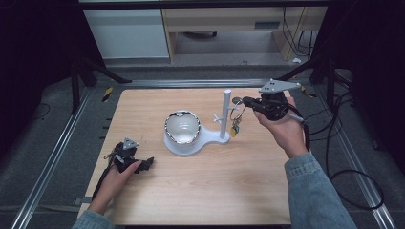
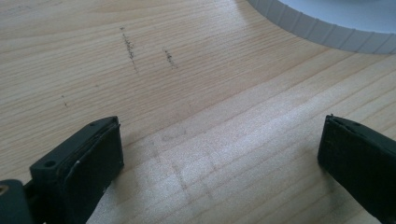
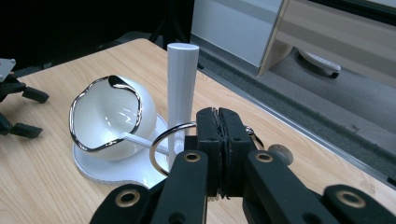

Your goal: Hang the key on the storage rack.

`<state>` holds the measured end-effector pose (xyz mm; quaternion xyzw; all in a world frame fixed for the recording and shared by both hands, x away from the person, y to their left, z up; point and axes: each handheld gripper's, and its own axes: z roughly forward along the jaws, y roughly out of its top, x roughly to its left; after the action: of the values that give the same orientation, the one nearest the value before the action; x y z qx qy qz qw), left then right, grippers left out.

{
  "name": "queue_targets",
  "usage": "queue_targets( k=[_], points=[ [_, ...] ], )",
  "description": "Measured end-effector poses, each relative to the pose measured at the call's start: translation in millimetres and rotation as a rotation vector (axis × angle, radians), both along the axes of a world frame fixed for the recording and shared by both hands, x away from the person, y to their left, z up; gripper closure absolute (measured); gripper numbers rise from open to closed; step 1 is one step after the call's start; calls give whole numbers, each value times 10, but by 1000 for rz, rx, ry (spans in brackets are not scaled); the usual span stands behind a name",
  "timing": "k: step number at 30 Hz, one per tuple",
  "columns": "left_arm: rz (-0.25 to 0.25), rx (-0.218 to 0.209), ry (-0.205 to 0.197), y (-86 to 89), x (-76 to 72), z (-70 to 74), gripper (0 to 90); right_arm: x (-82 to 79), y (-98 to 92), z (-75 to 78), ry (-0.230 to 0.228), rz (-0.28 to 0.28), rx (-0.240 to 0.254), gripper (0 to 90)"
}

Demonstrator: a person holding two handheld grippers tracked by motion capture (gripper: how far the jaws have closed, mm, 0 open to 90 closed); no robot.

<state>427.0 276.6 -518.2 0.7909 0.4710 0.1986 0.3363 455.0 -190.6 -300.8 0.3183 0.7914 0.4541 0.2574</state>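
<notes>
No text, label or number is readable.

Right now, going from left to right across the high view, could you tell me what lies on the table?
Left gripper → white bowl on its white stand base → upright white post → key ring → right gripper, shut on the key ring.

You're in a lab recording rig.
Your wooden bench (image 1: 200, 191) sits inside dark metal framing (image 1: 86, 71), with loose cables (image 1: 351, 176) nearby.
</notes>
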Motion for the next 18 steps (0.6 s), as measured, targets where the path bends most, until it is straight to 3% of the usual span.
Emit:
queue_targets(
  k=[18],
  points=[
    [0, -1, 0, 0, 0, 0, 0, 159, -16, -143, 63, 22, 30, 888]
  ],
)
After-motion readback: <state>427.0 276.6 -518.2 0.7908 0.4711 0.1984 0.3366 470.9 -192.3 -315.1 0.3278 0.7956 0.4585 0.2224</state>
